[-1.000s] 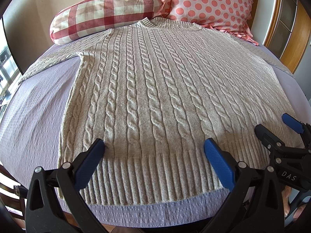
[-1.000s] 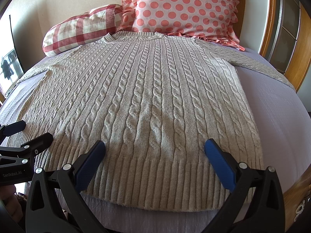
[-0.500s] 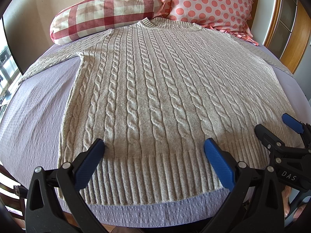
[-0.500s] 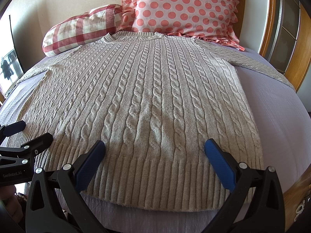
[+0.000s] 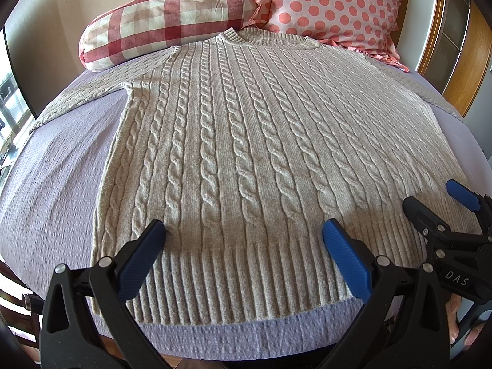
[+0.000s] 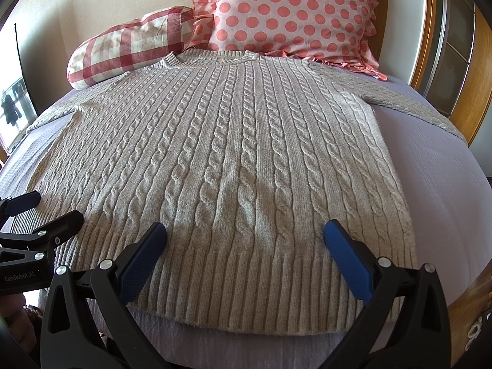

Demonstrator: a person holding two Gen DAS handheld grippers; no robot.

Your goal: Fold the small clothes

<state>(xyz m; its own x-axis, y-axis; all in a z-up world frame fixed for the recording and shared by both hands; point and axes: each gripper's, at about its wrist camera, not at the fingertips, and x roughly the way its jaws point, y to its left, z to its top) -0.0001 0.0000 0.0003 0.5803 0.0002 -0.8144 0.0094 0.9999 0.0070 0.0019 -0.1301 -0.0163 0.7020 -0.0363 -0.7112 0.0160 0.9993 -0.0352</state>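
A beige cable-knit sweater (image 5: 246,141) lies flat and face up on the lilac bed cover, collar at the far end, sleeves spread to both sides; it also fills the right wrist view (image 6: 233,153). My left gripper (image 5: 243,233) is open and empty, hovering over the left part of the ribbed hem. My right gripper (image 6: 246,236) is open and empty over the right part of the hem. Each gripper shows at the edge of the other's view: the right one (image 5: 430,203) and the left one (image 6: 46,209).
A red-and-white checked bolster (image 5: 166,21) and a pink polka-dot pillow (image 5: 335,9) lie just beyond the collar. The lilac bed cover (image 5: 58,178) shows on both sides. A wooden frame (image 6: 470,70) stands at the right. The bed's near edge is under the grippers.
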